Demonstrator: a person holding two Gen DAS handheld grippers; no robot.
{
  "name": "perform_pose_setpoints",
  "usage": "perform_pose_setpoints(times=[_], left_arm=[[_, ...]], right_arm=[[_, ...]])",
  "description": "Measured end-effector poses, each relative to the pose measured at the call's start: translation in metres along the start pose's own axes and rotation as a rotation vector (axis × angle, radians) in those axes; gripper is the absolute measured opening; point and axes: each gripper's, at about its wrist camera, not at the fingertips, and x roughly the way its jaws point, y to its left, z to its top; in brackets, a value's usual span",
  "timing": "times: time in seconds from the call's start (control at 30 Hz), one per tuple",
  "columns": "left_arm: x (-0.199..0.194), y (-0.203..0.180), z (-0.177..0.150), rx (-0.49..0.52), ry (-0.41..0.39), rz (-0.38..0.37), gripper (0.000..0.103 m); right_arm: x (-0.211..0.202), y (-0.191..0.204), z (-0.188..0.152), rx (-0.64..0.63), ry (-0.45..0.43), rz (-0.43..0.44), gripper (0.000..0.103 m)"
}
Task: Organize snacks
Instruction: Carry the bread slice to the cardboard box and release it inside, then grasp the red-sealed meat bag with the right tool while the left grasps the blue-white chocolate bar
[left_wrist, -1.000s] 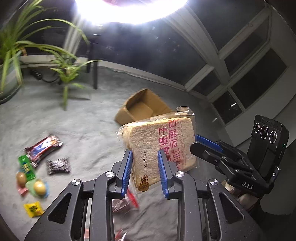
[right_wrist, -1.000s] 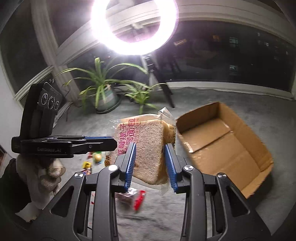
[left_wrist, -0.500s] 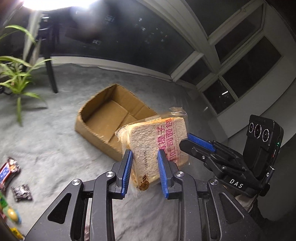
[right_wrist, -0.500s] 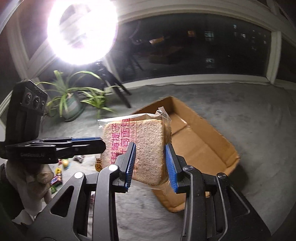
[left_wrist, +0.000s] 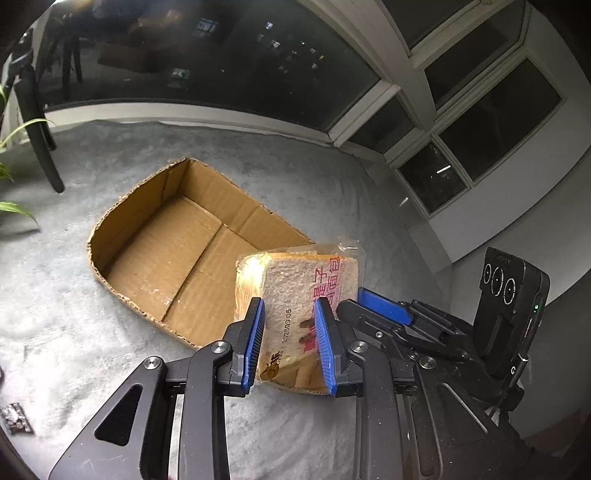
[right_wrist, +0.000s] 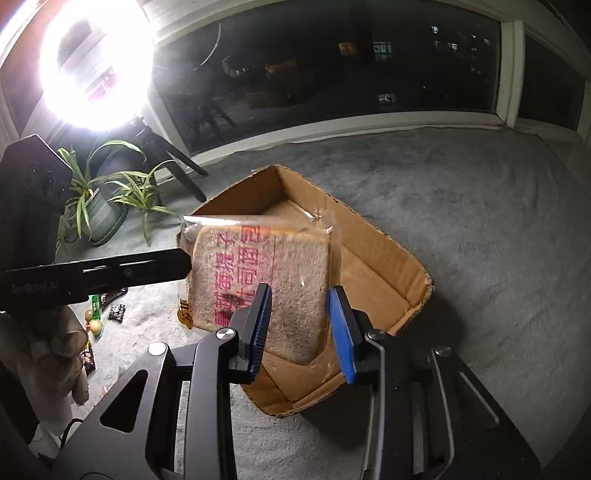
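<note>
Now over the cardboard box: bagged bread carried in.
Both the left gripper and right gripper stay clamped on it; release comes next.

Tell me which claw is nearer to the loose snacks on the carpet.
Left. The left claw grips the bread bag on the side facing the loose snacks; the right claw grips its far side, over the cardboard box.
</note>
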Motion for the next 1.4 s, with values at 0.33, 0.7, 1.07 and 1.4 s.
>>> perform_pose_setpoints(times=[0.33, 0.7, 1.07, 1.4], left_arm=[[-0.019, 0.003, 0.001, 0.02, -0.038, 0.032, 0.024], [-0.1, 0.005, -0.008, 0.103, -0.159, 0.154, 0.025], [-0.218, 0.053, -0.071, 0.034, -0.29, 0.349, 0.025], [-0.244, 0.115, -0.167, -0.09, -0.174, 0.563, 0.028]], right_arm=[[-0.006, 0.015, -0.001, -0.028, -0.011, 0.013, 0.035], [-0.024, 0.064, -0.003, -0.105, -0.056, 0.124, 0.061], [-0.018, 0.145, -0.03, -0.32, 0.052, 0.284, 0.063], [0.019, 0.197, -0.069, -0.558, 0.229, 0.321, 0.074]])
